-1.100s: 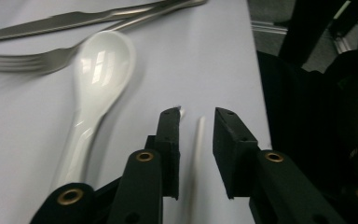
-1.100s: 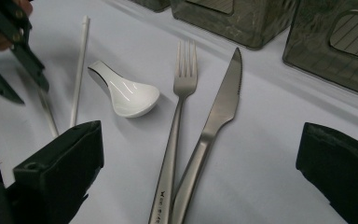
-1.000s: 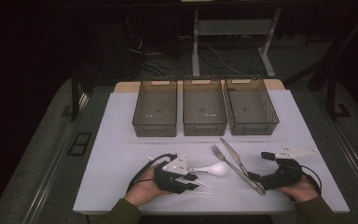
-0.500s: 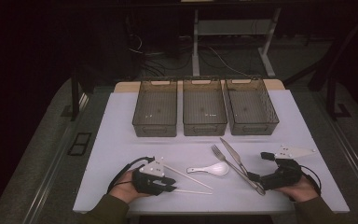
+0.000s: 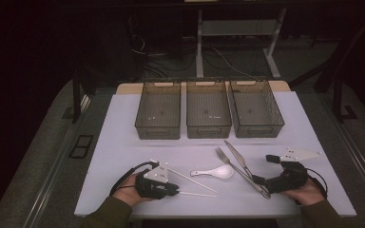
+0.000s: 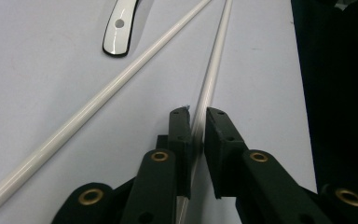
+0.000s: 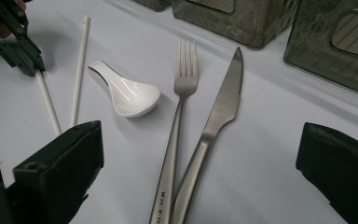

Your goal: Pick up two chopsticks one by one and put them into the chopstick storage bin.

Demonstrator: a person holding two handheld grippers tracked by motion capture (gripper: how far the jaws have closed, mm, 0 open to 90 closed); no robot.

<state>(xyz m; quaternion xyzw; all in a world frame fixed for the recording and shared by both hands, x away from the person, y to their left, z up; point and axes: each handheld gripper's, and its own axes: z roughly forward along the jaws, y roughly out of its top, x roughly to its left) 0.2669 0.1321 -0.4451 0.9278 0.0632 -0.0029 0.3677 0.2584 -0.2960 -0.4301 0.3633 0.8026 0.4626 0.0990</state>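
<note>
Two white chopsticks lie at the front left of the white table. My left gripper (image 5: 175, 191) (image 6: 196, 122) holds the end of the nearer chopstick (image 5: 197, 194) (image 6: 210, 79); its jaws have just been closing and the pads now press on it. The other chopstick (image 5: 190, 179) (image 6: 98, 100) lies free beside it. A white ceramic spoon (image 5: 216, 172) (image 7: 126, 95) rests in the middle. A steel fork (image 5: 233, 165) (image 7: 179, 116) and knife (image 5: 237, 154) (image 7: 221, 105) lie to its right. My right gripper (image 5: 262, 170) (image 7: 203, 140) stands wide open with their handles between its jaws, untouched.
Three smoky translucent bins (image 5: 158, 114) (image 5: 208, 114) (image 5: 256, 111) stand in a row at the back of the table (image 5: 123, 142), open tops up. The table's front edge runs just below both hands. Dark floor, cables and a desk frame lie beyond.
My left hand has slid left and toward the front edge, coming to rest at the near chopstick's end. The right hand has kept still.
</note>
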